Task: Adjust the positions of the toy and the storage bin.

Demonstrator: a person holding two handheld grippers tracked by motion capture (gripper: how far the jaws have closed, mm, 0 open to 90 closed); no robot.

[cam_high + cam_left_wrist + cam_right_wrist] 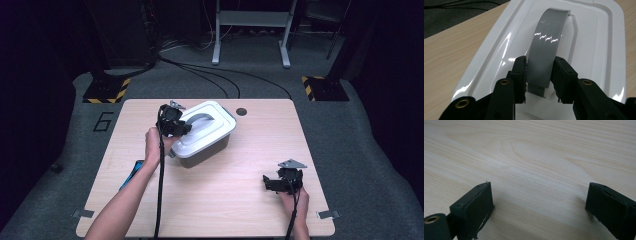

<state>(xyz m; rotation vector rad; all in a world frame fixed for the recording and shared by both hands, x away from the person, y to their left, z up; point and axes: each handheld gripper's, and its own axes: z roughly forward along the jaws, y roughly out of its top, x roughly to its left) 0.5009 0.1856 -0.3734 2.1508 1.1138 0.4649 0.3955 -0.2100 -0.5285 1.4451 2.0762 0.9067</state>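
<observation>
1. High view: a pale wooden table (pixel 210 210) reaches away from the person; a dark rectangular plastic box with a glossy white lid (pixel 202 134) sits left of centre toward the far side, turned at an angle, its long axis running from near-left to far-right; a grey arched plastic handle (pixel 196 120) spans the lid along that same axis; the left gripper (pixel 176 124) rests on the near-left end of the handle, clearly the nearer of the two; the right gripper (pixel 280 182) lies low at the near right, well apart from the box, which is off to its far left; a blue object (pixel 132 173), partly hidden by the left forearm, sits at the near-left table edge.

2. Left gripper view: the handle rises straight ahead and away from the tongs, lengthwise down the lid; the two black jaws stand one on each side of its near end, each touching or just beside an edge; they look to be pinching the strap, though firm pressure cannot be told.

3. Right gripper view: the right tongs are spread wide over bare wood grain, with nothing between them.
</observation>
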